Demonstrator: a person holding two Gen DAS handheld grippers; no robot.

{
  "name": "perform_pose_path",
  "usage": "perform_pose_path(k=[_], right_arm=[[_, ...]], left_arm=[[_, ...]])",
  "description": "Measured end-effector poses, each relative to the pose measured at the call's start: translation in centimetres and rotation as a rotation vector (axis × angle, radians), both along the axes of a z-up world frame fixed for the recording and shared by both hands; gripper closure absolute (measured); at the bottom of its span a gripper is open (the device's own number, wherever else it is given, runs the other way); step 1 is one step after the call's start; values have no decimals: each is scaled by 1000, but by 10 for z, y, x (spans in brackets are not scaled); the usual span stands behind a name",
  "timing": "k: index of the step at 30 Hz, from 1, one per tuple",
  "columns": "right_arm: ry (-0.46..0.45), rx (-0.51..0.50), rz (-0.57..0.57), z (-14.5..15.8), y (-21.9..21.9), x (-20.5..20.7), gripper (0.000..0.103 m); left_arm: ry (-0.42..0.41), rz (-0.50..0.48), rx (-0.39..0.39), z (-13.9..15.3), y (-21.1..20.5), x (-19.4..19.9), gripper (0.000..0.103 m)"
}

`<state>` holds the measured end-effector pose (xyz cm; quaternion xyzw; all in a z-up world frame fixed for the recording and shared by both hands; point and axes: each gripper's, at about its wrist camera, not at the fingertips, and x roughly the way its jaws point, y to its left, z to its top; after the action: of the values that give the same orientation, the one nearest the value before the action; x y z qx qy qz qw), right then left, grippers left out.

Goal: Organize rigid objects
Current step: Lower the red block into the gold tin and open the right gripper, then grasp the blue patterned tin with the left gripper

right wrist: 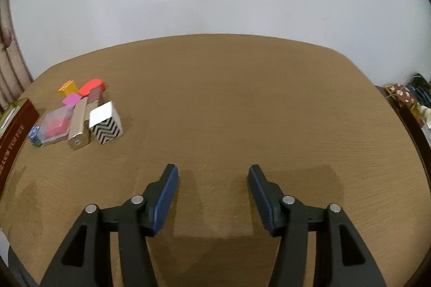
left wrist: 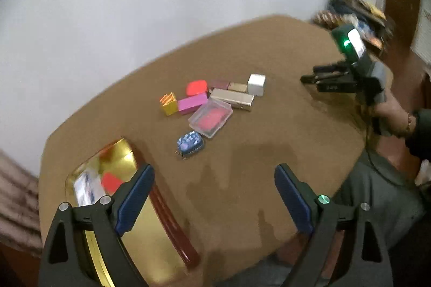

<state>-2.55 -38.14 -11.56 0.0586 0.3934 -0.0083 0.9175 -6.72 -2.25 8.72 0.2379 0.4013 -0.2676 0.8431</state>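
Rigid objects, a cluster of little boxes and cases (left wrist: 212, 104), mostly sit loose mid-frame on the brown wooden table (left wrist: 269, 152), so I'd say sorting has barely started. Only a red piece (left wrist: 110, 180) and something I can't make out are in the shiny gold tray (left wrist: 145, 238) at lower left. The left gripper (left wrist: 214, 195) is spread wide and empty, and the right gripper (right wrist: 212, 195) is parted over bare table too. The tray is cut off by the frame and partly hidden by a finger.
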Motion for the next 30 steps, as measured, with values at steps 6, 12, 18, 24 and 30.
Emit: perform_pose_path(k=[6,12,18,24,30], right_arm=[[-13,32,4,-2,6,-15,44],[16,47,11,-5,4,-14,41],[25,37,10,-9,10,-11,39],[35,24,15,-12,16,-6,35],[43,10,25,-14,20,-5,31]], left_arm=[[130,-139,80,-18,-17,65,15],[210,-310,156,-47,-32,92,24],[278,-397,231,-77,-35,111,35],[312,-417,230,-91,-32,128,41],[371,-419,209,-100,-29,133,70]])
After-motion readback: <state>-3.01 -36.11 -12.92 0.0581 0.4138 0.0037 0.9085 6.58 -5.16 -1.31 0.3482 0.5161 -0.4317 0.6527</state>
